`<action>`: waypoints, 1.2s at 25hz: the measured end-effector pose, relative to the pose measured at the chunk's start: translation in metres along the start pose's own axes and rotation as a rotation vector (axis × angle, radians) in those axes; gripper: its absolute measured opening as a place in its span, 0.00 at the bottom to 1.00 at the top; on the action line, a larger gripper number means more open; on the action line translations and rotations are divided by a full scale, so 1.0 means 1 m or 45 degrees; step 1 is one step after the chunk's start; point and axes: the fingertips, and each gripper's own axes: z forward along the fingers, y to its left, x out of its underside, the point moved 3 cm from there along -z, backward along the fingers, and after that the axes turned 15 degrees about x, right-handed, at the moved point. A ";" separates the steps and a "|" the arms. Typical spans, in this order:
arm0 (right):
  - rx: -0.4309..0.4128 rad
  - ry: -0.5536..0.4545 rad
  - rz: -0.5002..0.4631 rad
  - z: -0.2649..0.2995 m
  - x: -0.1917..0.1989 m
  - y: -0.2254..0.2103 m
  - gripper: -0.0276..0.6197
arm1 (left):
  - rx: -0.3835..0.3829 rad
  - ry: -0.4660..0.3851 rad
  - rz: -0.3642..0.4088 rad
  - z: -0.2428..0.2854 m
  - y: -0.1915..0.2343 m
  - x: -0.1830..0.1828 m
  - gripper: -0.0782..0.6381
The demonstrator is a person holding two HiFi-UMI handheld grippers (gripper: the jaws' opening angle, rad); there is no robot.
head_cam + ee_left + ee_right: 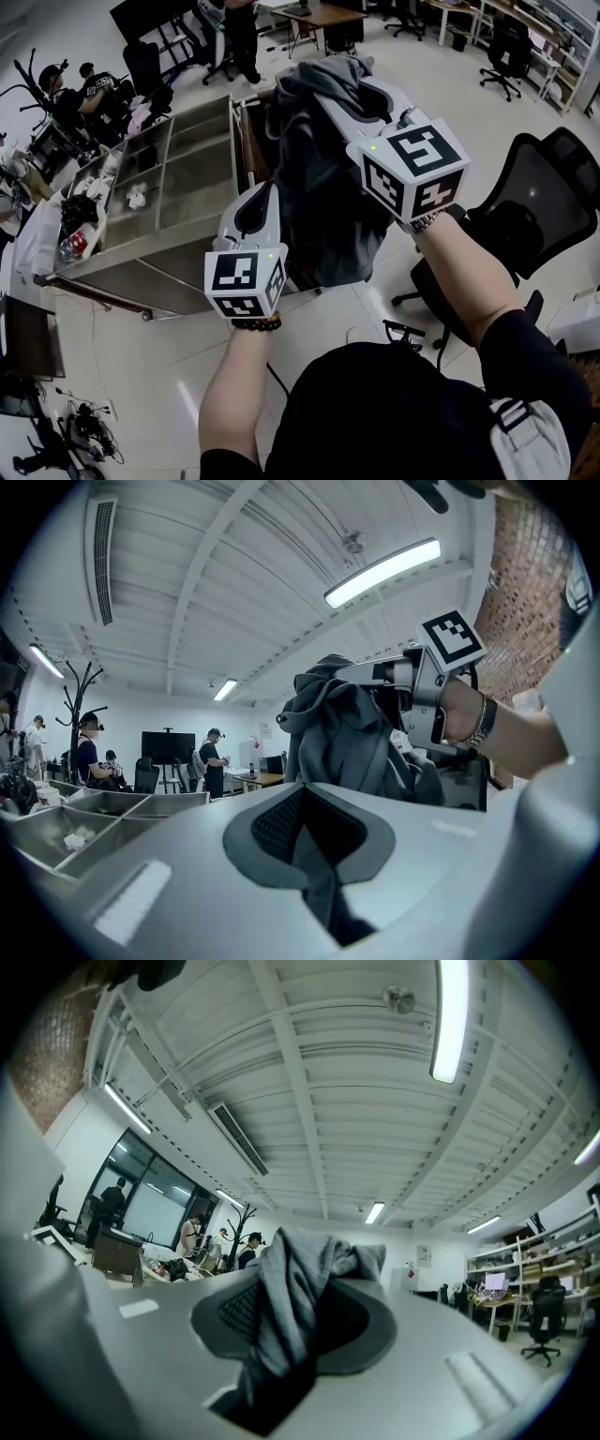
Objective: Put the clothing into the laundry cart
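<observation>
A dark grey hooded garment (323, 187) hangs in the air between both grippers. My right gripper (354, 82) is shut on its bunched top; in the right gripper view the cloth (291, 1297) fills the gap of that gripper (292, 1312). Lower and to the left, my left gripper (265, 195) is shut on a fold of the same garment, a dark strip of cloth running between its pads (281, 822). In the left gripper view the garment (347, 733) hangs from the right gripper (375, 672). A steel cart (187, 178) with several open compartments stands just left of the garment.
A black office chair (534, 206) stands close on the right. Left of the cart is a table of clutter (80, 216), with people (89, 89) beyond it. A desk (323, 14) and more chairs stand at the back. White scraps (138, 195) lie in one cart compartment.
</observation>
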 end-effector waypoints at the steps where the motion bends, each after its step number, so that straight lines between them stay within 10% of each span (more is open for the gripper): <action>1: -0.003 0.011 0.003 0.007 0.006 -0.004 0.23 | -0.007 0.004 0.000 0.003 0.002 0.003 0.11; 30: -0.116 0.512 0.067 0.156 0.228 -0.053 0.35 | -0.089 0.099 -0.020 0.091 0.069 0.069 0.11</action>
